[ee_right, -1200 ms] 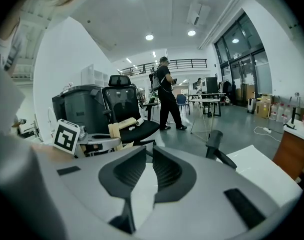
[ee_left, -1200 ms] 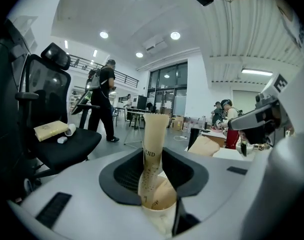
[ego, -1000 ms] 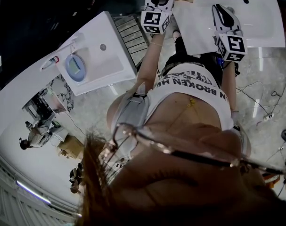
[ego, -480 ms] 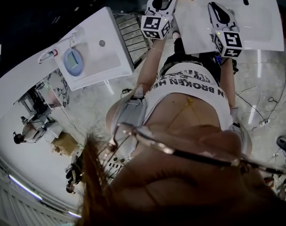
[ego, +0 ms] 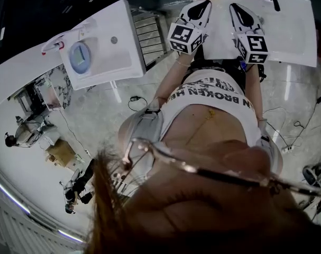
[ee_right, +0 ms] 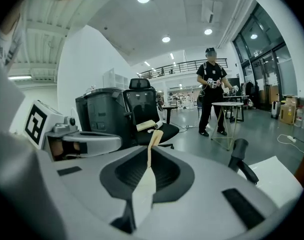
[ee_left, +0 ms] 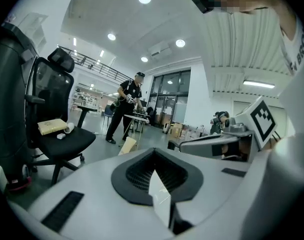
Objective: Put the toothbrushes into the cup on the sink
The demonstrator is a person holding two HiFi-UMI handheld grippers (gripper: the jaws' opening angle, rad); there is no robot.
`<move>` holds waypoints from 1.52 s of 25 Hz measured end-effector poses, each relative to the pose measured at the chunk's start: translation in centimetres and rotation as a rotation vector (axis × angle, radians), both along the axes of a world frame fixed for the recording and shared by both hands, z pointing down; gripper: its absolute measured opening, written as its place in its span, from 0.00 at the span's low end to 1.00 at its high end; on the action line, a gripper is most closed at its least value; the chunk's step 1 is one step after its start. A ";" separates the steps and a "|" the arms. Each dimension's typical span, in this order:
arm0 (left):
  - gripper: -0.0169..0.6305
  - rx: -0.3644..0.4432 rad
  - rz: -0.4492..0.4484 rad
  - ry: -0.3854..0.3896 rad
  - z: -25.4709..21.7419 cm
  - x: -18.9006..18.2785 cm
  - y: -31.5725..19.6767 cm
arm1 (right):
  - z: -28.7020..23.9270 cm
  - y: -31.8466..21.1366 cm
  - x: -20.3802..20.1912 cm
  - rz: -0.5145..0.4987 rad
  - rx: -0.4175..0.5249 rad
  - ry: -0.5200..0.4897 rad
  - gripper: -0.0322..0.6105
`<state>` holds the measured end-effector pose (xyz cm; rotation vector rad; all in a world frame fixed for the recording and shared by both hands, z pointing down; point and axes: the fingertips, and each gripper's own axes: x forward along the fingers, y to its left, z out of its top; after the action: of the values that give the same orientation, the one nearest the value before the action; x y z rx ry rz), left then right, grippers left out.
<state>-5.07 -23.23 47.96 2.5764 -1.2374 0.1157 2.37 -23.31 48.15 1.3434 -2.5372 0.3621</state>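
Right gripper (ee_right: 150, 148) fingers clamp a slim, pale wooden toothbrush (ee_right: 143, 194) pointing straight ahead; left gripper (ee_left: 155, 171) fingers pinch a flat white handle (ee_left: 161, 198).

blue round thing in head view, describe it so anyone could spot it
Find the white sink unit at upper left. The blue round thing sits left of its basin, near a red-and-white stick. Nothing else there is blue.
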 end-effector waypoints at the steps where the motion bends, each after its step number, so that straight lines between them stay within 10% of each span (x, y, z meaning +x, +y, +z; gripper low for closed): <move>1: 0.05 0.002 0.001 0.002 -0.4 0.3 0.3 | -0.1 0.2 -0.1 -0.009 0.002 -0.001 0.11; 38: 0.05 0.097 -0.103 -0.007 -7.0 3.7 7.6 | -5.4 6.3 0.8 -0.203 0.127 0.029 0.09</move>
<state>-1.38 -15.61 40.95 2.5887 -1.4086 0.0446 3.20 -16.97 42.78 1.1073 -2.6801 0.1433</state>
